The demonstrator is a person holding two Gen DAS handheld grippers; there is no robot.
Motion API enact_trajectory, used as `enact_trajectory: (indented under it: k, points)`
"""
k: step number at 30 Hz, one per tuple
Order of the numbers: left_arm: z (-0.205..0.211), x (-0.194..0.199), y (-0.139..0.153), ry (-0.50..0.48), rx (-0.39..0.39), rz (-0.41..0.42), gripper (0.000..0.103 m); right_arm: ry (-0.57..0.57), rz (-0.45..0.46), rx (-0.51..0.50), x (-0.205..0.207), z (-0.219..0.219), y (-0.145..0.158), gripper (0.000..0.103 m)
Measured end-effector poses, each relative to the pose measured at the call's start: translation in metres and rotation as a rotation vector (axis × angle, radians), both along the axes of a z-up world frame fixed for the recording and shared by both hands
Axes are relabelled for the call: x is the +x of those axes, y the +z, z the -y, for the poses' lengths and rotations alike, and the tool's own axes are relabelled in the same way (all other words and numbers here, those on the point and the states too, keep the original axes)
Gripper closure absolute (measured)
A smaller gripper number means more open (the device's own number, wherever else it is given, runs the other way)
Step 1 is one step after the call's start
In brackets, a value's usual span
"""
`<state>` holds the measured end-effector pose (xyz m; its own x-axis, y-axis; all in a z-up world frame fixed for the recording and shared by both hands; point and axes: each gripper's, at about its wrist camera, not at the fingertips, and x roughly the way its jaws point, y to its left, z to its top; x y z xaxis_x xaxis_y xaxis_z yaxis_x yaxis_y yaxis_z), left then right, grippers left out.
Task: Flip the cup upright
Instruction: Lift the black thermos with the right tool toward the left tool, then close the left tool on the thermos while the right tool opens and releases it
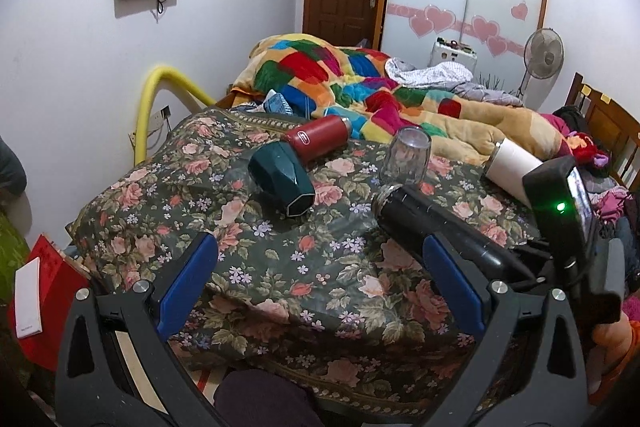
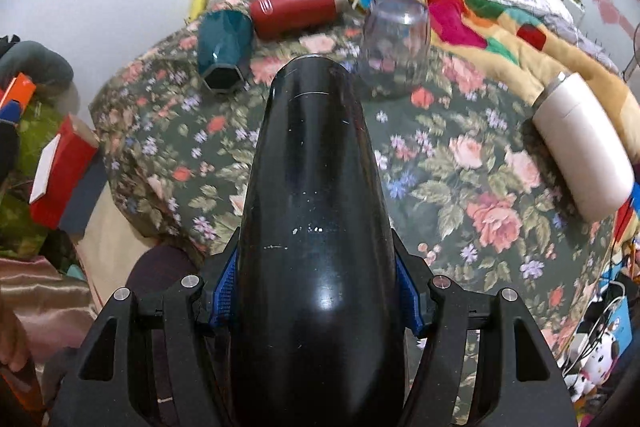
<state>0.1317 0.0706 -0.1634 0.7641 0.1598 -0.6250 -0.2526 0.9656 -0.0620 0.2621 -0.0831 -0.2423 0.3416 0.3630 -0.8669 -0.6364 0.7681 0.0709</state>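
My right gripper [image 2: 316,291] is shut on a black cup [image 2: 316,195], holding it roughly level above the floral bedspread; the cup also shows in the left wrist view [image 1: 436,223]. My left gripper [image 1: 320,267] is open and empty, low over the bedspread's near part. A dark green faceted cup [image 1: 282,179] lies on its side, also in the right wrist view [image 2: 224,55]. A red flask [image 1: 316,137] and a white cup [image 1: 512,167] lie on their sides. A clear glass [image 1: 406,157] stands mouth down.
The floral bedspread [image 1: 280,267] covers the bed. A colourful patchwork quilt [image 1: 360,83] is heaped behind the cups. A yellow foam-covered rail [image 1: 148,107] stands at the left. Red boxes [image 1: 40,307] lie beside the bed. A wooden headboard [image 1: 608,123] is at the right.
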Motion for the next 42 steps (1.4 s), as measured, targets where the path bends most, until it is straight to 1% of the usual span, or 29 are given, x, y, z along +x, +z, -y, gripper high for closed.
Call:
enact_trajectory:
  k: [3, 8, 13, 16, 20, 23, 27, 32, 35, 37, 39, 42]
  points:
    - [-0.001, 0.005, -0.006, -0.005, -0.004, -0.017, 0.000, 0.005, 0.001, -0.019, 0.000, -0.002, -0.010, 0.041]
    - [-0.003, 0.016, -0.018, -0.005, -0.031, -0.052, 0.000, 0.022, 0.037, -0.040, -0.001, -0.006, -0.011, 0.041]
    - [-0.002, 0.024, -0.026, -0.003, -0.028, -0.080, 0.000, 0.026, -0.025, -0.047, 0.006, -0.005, -0.025, 0.041]
    - [-0.003, 0.028, -0.031, 0.017, -0.018, -0.100, 0.000, 0.027, -0.038, -0.068, 0.006, -0.005, -0.031, 0.041]
    - [-0.007, 0.033, -0.038, 0.010, -0.053, -0.127, 0.000, 0.026, -0.068, -0.075, 0.006, -0.006, -0.036, 0.041]
    - [-0.008, 0.040, -0.045, 0.010, -0.064, -0.159, 0.000, 0.027, -0.074, -0.088, 0.006, -0.005, -0.038, 0.041]
    - [-0.011, 0.053, -0.055, -0.006, -0.095, -0.209, 0.000, 0.041, -0.074, -0.070, 0.004, 0.000, -0.027, 0.039]
    - [-0.002, 0.067, -0.057, -0.075, -0.146, -0.227, 0.000, 0.039, -0.022, -0.033, -0.007, 0.018, -0.002, 0.038]
    - [0.008, 0.078, -0.060, -0.123, -0.199, -0.247, 0.000, -0.001, 0.024, 0.008, -0.015, 0.040, 0.017, 0.038]
    - [0.016, 0.086, -0.064, -0.159, -0.234, -0.262, 0.001, -0.030, 0.061, 0.029, -0.018, 0.054, 0.029, 0.034]
    - [0.023, 0.095, -0.069, -0.179, -0.245, -0.290, 0.009, -0.093, 0.122, 0.026, -0.021, 0.071, 0.038, 0.032]
    - [0.029, 0.109, -0.084, -0.192, -0.288, -0.354, 0.014, -0.172, 0.172, 0.022, -0.022, 0.093, 0.048, 0.032]
